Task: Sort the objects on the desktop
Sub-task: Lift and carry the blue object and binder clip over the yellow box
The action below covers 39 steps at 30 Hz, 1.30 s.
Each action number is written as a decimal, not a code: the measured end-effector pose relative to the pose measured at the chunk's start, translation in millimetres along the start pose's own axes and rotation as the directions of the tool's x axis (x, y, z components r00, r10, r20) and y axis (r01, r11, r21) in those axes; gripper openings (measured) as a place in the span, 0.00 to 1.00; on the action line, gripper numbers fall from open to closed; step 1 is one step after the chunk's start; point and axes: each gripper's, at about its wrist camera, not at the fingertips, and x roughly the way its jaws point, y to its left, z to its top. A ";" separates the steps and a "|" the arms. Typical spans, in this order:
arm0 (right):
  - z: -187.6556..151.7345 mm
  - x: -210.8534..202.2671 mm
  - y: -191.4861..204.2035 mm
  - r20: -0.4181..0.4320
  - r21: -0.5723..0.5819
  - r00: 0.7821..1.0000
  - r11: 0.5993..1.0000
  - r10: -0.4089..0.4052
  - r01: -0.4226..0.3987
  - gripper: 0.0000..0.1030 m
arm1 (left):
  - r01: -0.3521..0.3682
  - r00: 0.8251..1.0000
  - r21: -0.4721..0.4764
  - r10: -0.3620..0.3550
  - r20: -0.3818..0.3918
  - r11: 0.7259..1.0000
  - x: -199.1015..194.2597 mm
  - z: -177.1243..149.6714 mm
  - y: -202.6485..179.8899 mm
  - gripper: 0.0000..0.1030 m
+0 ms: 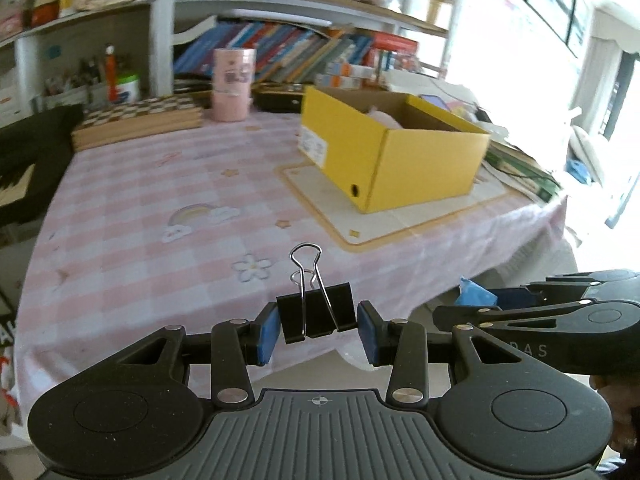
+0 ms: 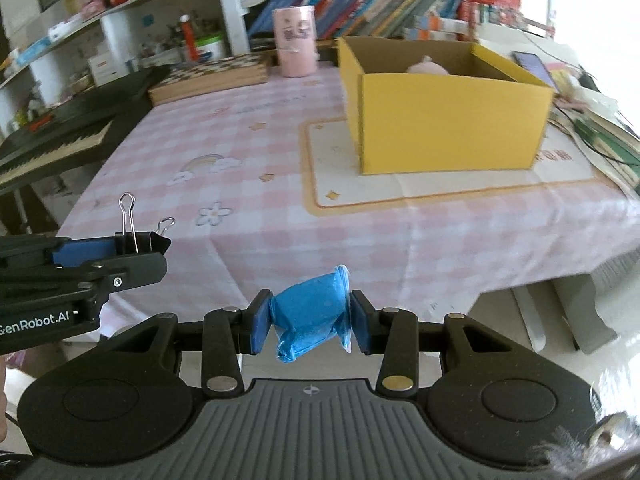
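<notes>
Left gripper pinches a black binder clip between blue pads; right gripper pinches a blue wrapped packet, both held above the near table edge. Only the right wrist view shows the piano keyboard clearly. Inside the yellow box, a pink object is mostly hidden, unidentifiable.

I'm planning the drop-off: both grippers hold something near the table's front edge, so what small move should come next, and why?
Probably carry both forward over the yellow box. The left gripper is shut on a black binder clip and the right gripper on a blue packet, both short of the box. Its top is open, with a pink item already inside.
</notes>
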 end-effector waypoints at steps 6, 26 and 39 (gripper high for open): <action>-2.4 -4.5 -13.2 0.006 0.036 0.999 0.999 -0.034 0.034 0.38 | 0.032 0.999 0.044 -0.032 -0.008 0.999 6.9 4.8 -13.9 0.39; 9.0 -3.1 -66.2 0.000 0.080 0.997 0.994 -0.076 0.076 0.38 | 0.088 0.996 0.107 -0.086 -0.027 0.990 42.6 31.5 -58.2 0.39; 38.6 4.0 -123.5 0.029 0.121 0.995 0.988 -0.100 0.096 0.37 | 0.092 0.994 0.163 -0.102 0.051 0.982 72.2 73.0 -97.2 0.39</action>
